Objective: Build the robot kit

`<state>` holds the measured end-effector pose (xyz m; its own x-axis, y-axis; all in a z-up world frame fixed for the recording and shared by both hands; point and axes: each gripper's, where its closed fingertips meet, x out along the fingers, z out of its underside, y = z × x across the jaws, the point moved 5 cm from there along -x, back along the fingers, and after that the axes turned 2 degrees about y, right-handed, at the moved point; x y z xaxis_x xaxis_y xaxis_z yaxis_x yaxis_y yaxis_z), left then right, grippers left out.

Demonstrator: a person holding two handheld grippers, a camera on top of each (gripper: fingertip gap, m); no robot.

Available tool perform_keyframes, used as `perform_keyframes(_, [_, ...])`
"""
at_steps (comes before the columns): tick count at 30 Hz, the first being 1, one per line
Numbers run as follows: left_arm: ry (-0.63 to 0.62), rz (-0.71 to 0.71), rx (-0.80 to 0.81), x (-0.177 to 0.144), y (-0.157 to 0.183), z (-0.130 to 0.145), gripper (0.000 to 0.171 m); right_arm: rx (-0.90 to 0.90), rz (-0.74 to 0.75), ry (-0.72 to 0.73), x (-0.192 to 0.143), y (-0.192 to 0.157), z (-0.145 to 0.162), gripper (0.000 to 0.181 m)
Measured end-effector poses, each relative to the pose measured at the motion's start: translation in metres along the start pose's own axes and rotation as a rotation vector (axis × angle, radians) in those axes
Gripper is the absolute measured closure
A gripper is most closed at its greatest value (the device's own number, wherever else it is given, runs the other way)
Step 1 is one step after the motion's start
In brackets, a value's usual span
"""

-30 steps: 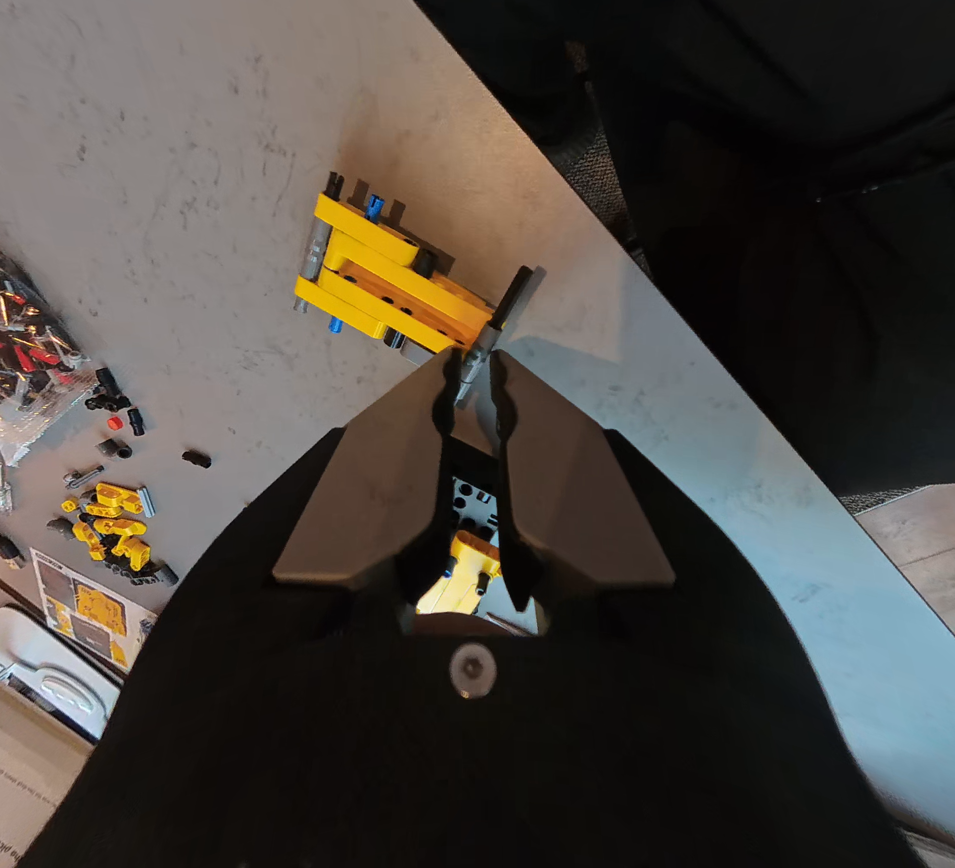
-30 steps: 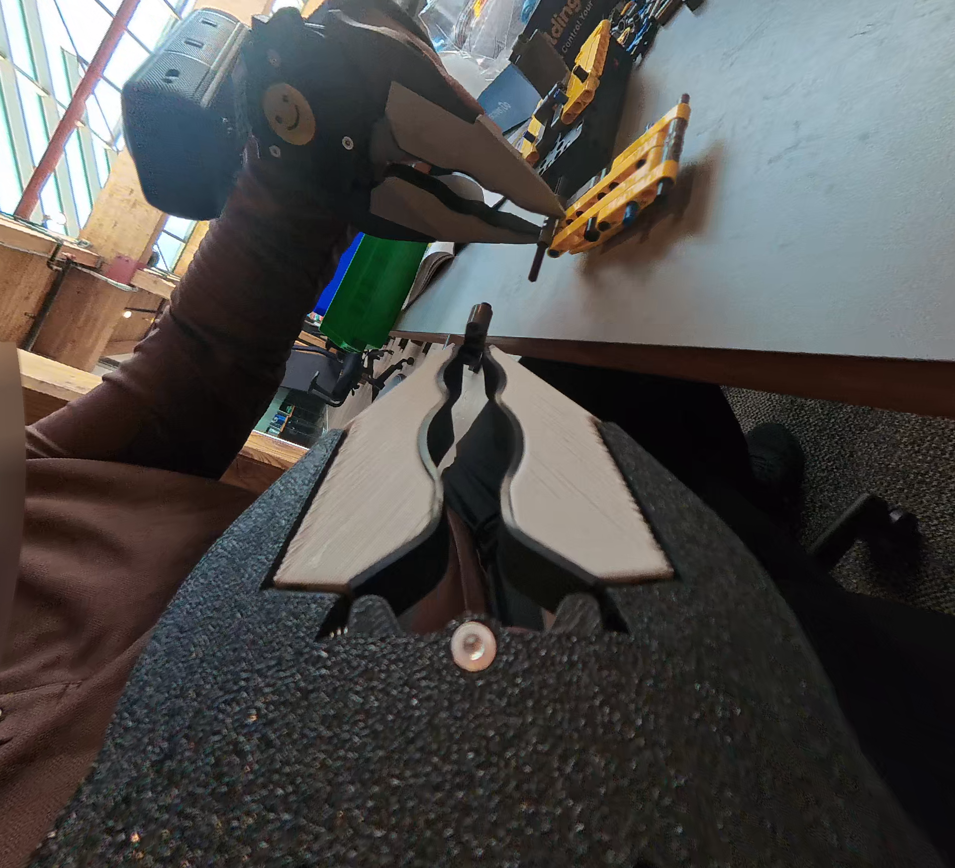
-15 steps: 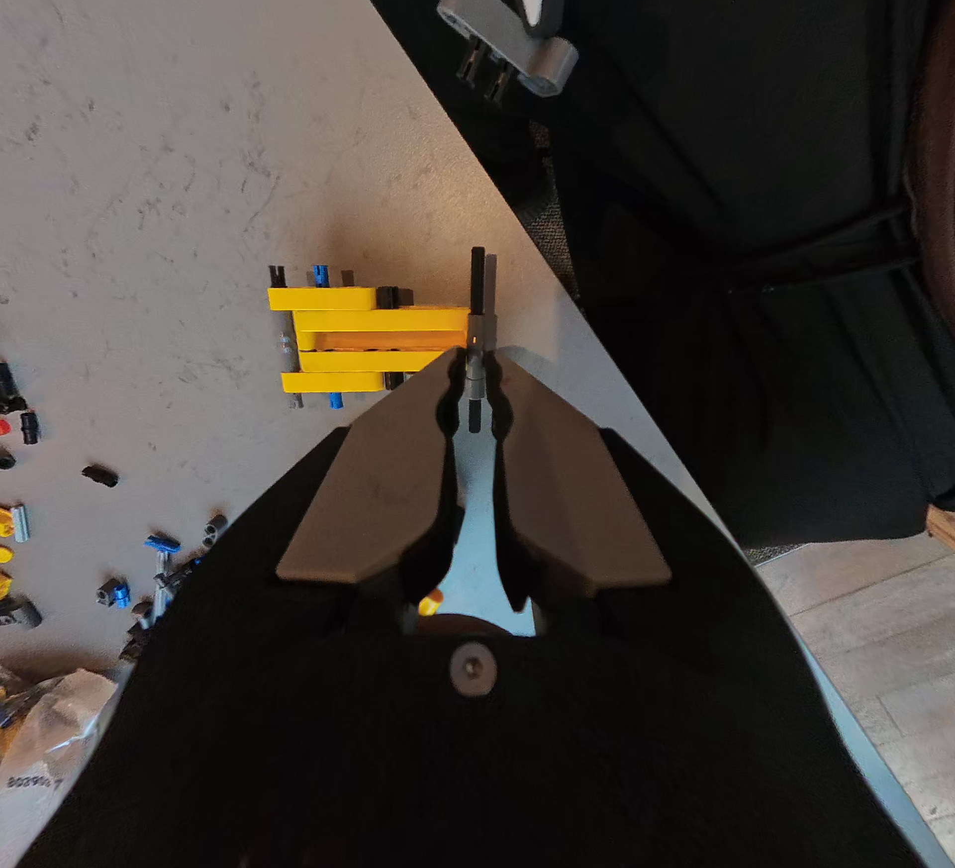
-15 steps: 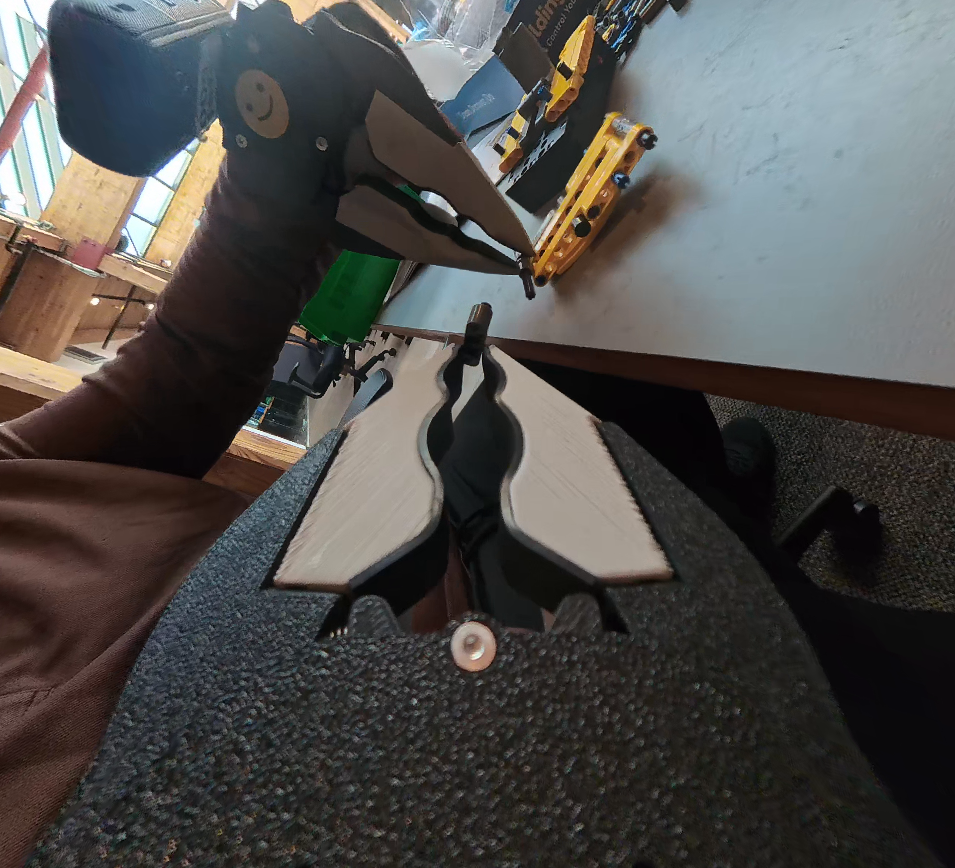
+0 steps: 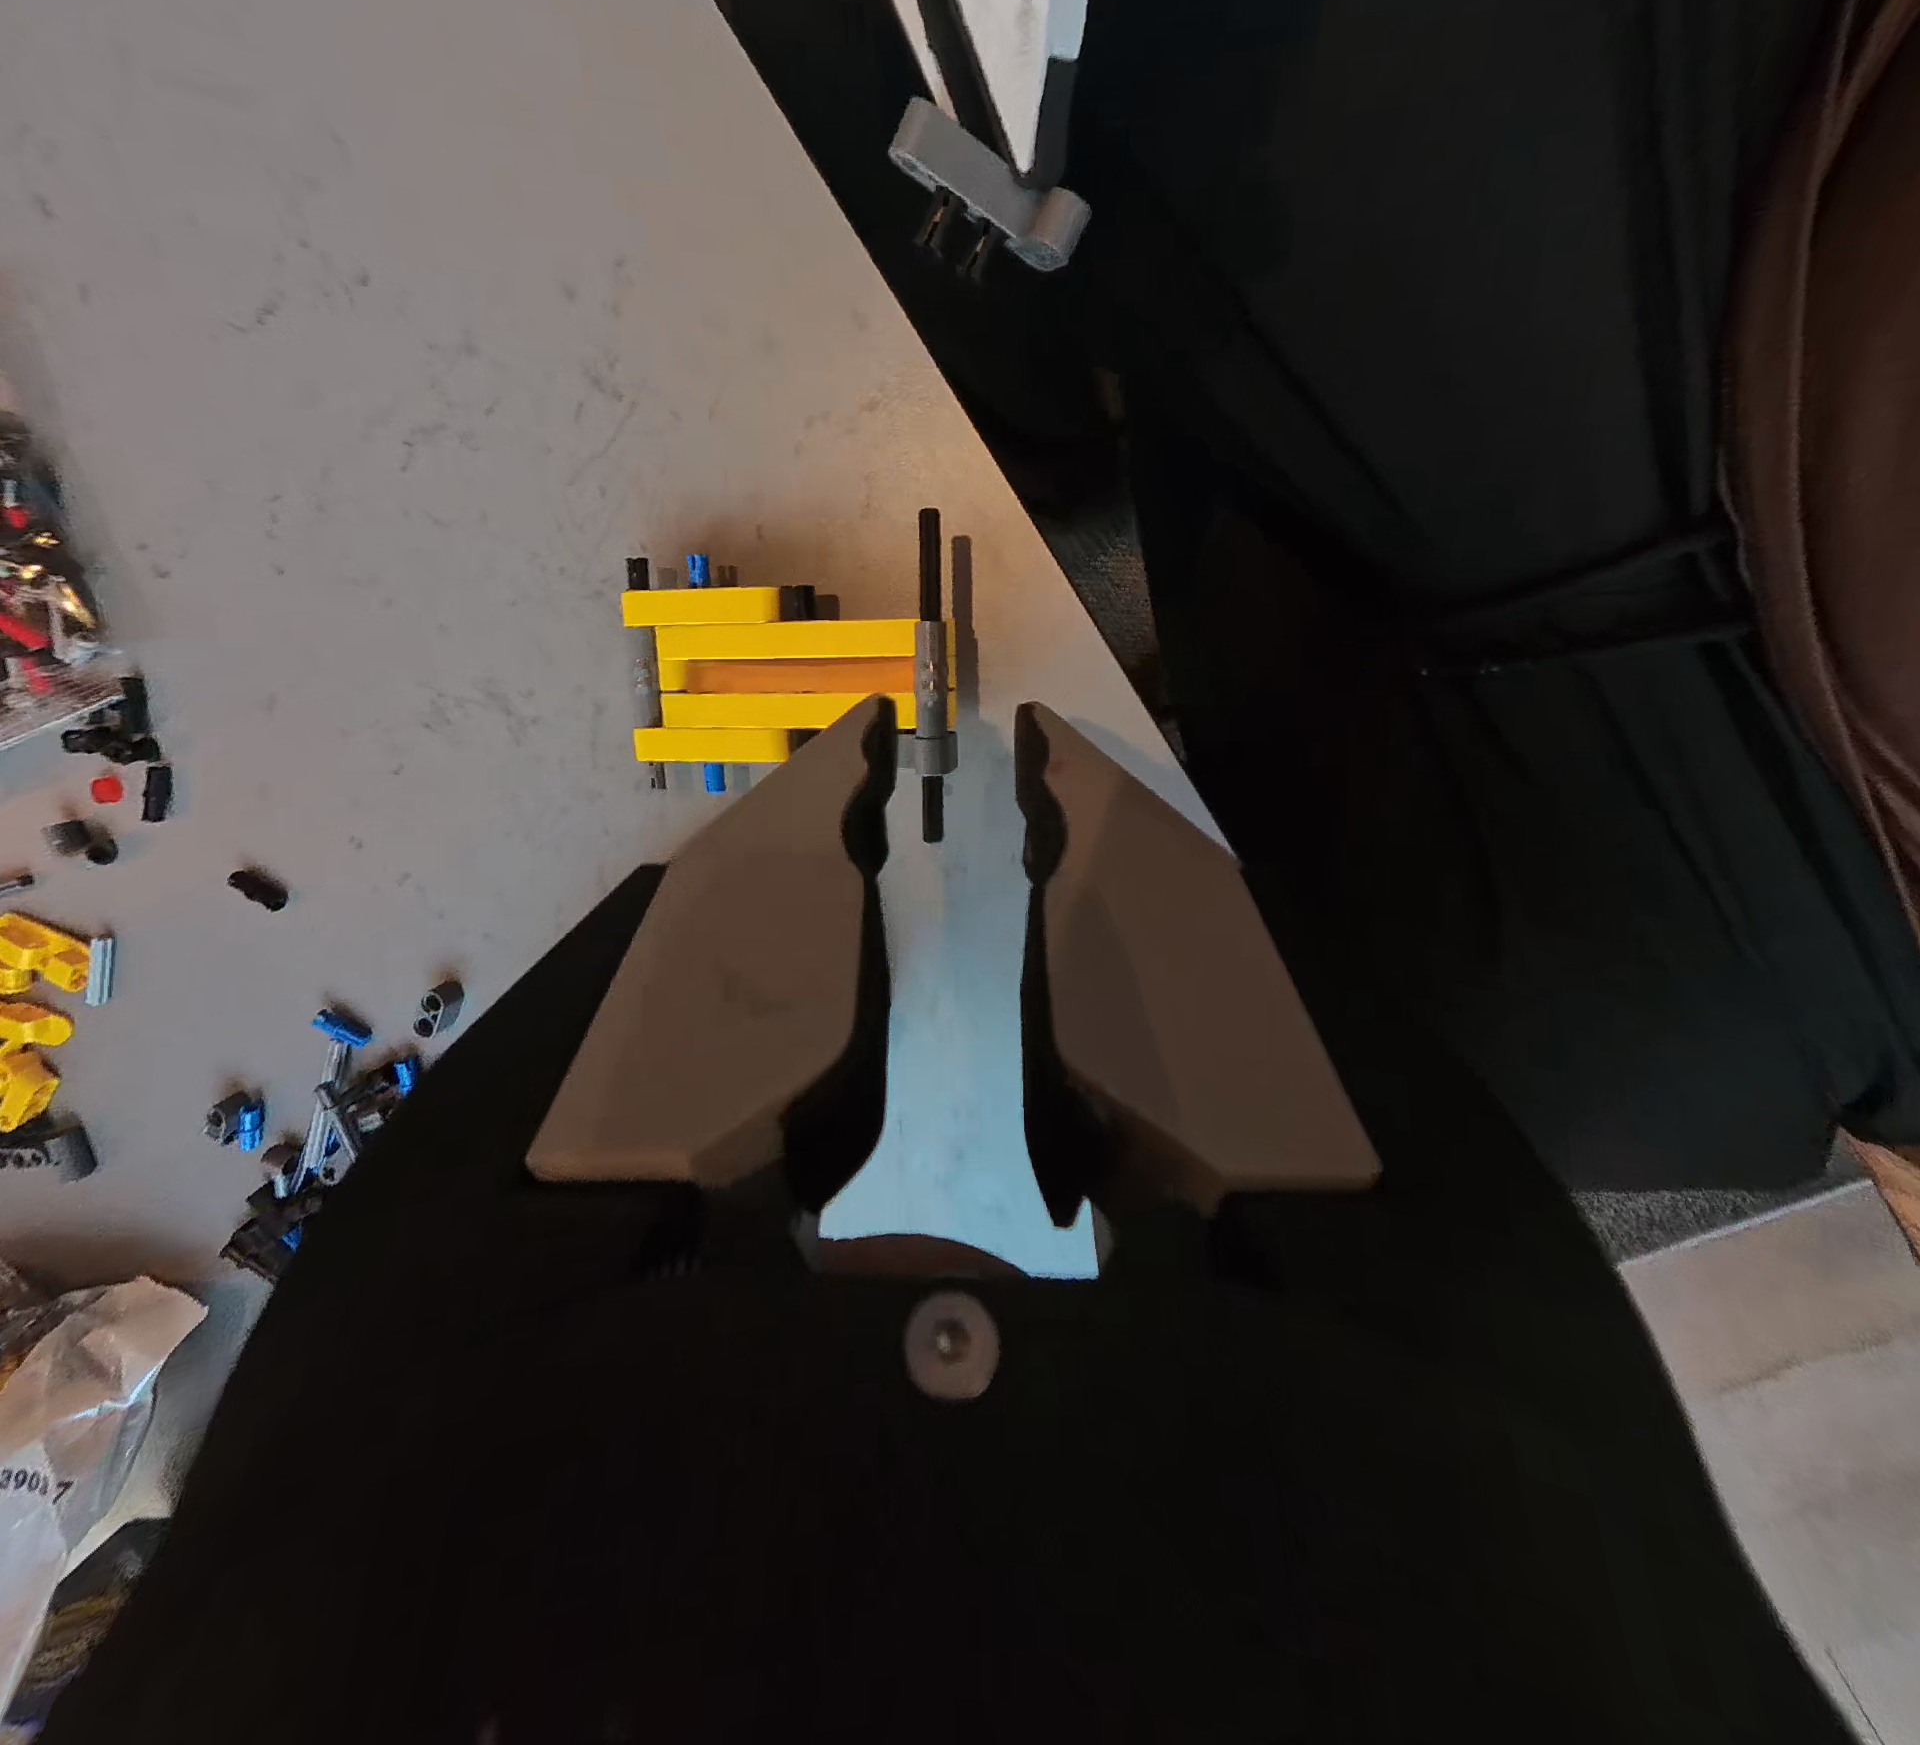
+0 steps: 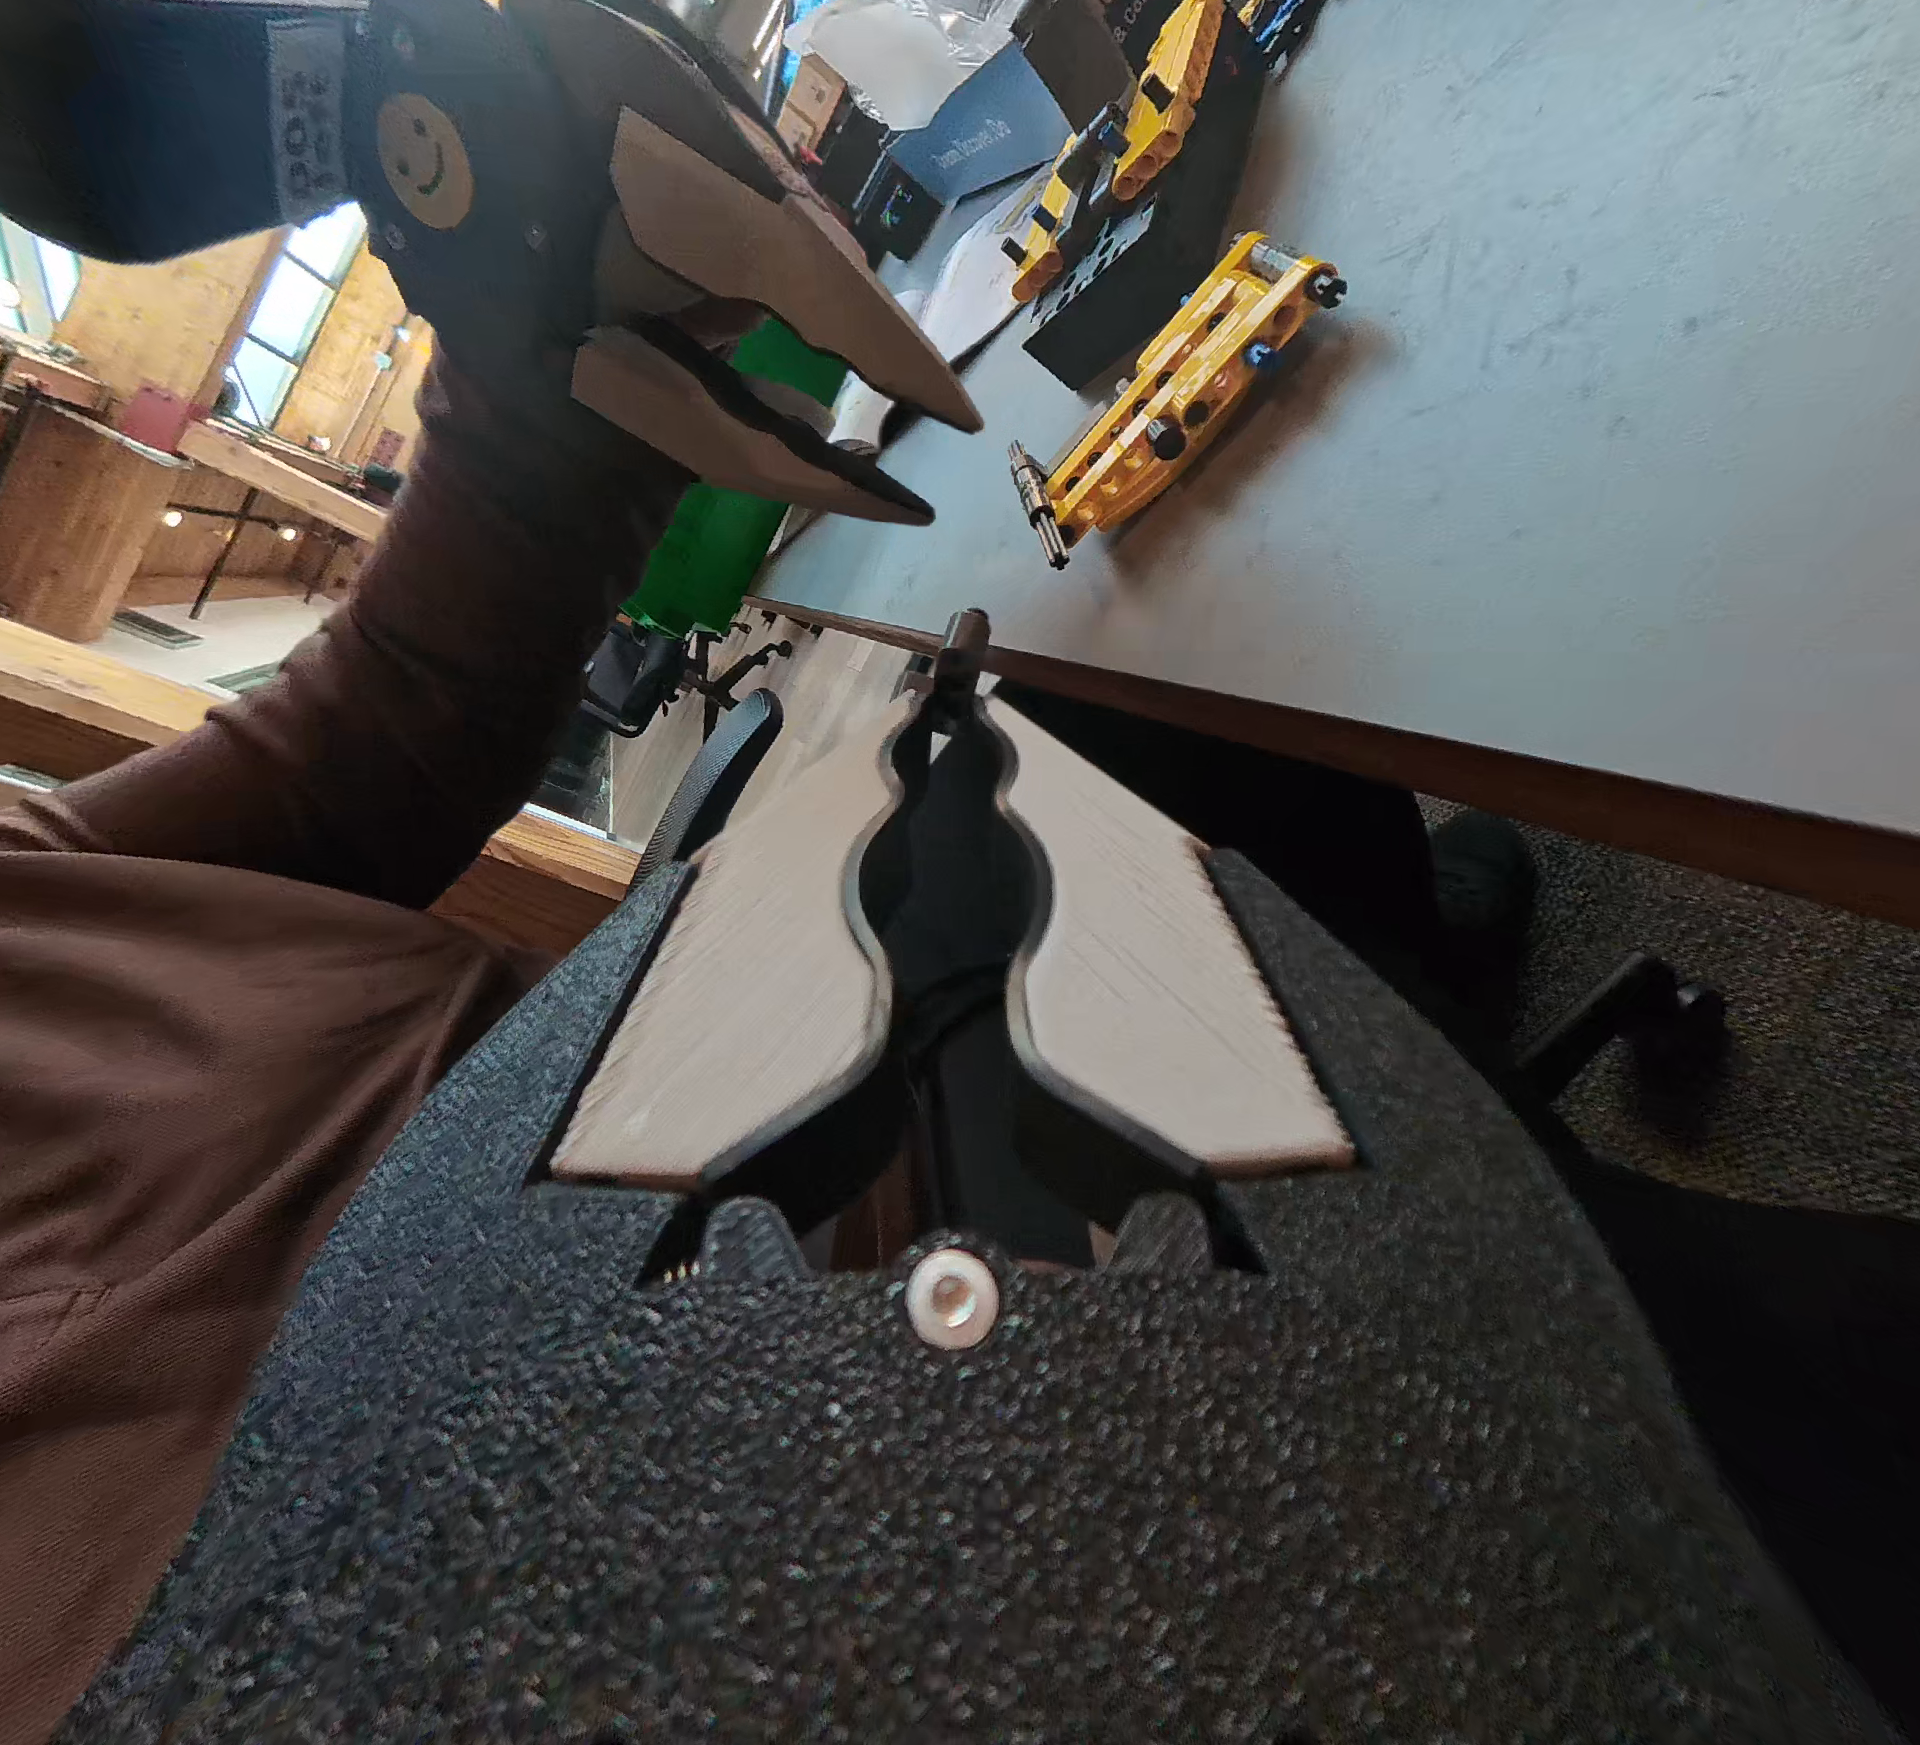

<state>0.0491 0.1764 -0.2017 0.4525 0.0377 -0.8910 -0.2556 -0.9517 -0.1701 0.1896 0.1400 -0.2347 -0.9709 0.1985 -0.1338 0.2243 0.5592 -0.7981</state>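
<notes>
A yellow beam assembly [image 5: 769, 672] lies on the grey table [image 5: 416, 241] near its edge. A black axle with grey connectors [image 5: 930, 677] runs through its near end. My left gripper [image 5: 956, 739] is open, its fingertips on either side of the axle's lower end, holding nothing. My right gripper [image 6: 951, 708] is shut on a small grey beam with black pins [image 6: 961, 646], held off the table beyond its edge. That beam also shows at the top of the left wrist view [image 5: 987, 189]. In the right wrist view the left gripper [image 6: 935, 469] hovers open just short of the assembly [image 6: 1174, 386].
Loose small parts [image 5: 312, 1103], yellow pieces [image 5: 31, 1020] and plastic bags [image 5: 73, 1383] lie at the table's left. A black box carrying a yellow model [image 6: 1143, 137] stands behind the assembly. A green bottle [image 6: 717, 532] and an office chair base [image 6: 1610, 1020] are beyond the table edge. My right fingertips sit around 9 cm from my left ones.
My left gripper has opened and let go of the axle, and the assembly now rests on the table. The right gripper stays shut on the grey beam.
</notes>
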Motion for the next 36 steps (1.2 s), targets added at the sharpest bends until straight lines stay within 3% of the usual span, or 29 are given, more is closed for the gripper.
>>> perform_keyframes(4, [0.096,-0.073,-0.010,-0.011,0.005,-0.005,0.151,0.007,-0.025,-0.026,0.003,-0.002,0.004,0.175])
perform_keyframes(8, [0.219,-0.131,-0.007,-0.011,0.026,-0.029,0.150,0.008,-0.088,-0.067,0.010,-0.011,0.010,0.175])
perform_keyframes(12, [0.229,-0.297,0.158,0.000,0.047,-0.048,0.143,0.021,-0.159,-0.099,0.013,-0.021,0.015,0.175])
perform_keyframes(15, [0.239,-0.197,0.083,0.009,0.059,-0.051,0.125,-0.025,-0.162,-0.119,0.014,-0.025,0.018,0.175])
perform_keyframes(20, [0.313,-0.148,-0.007,0.012,0.058,-0.052,0.117,-0.027,-0.213,-0.144,0.015,-0.034,0.022,0.175])
perform_keyframes(25, [0.396,-0.148,0.106,0.015,0.068,-0.058,0.135,0.028,-0.301,-0.179,0.016,-0.041,0.028,0.175])
perform_keyframes(29, [0.420,-0.135,0.092,0.016,0.071,-0.058,0.148,0.045,-0.325,-0.193,0.015,-0.043,0.031,0.174])
perform_keyframes(36, [0.544,-0.127,0.003,0.010,0.075,-0.056,0.144,0.055,-0.356,-0.211,0.016,-0.046,0.033,0.174])
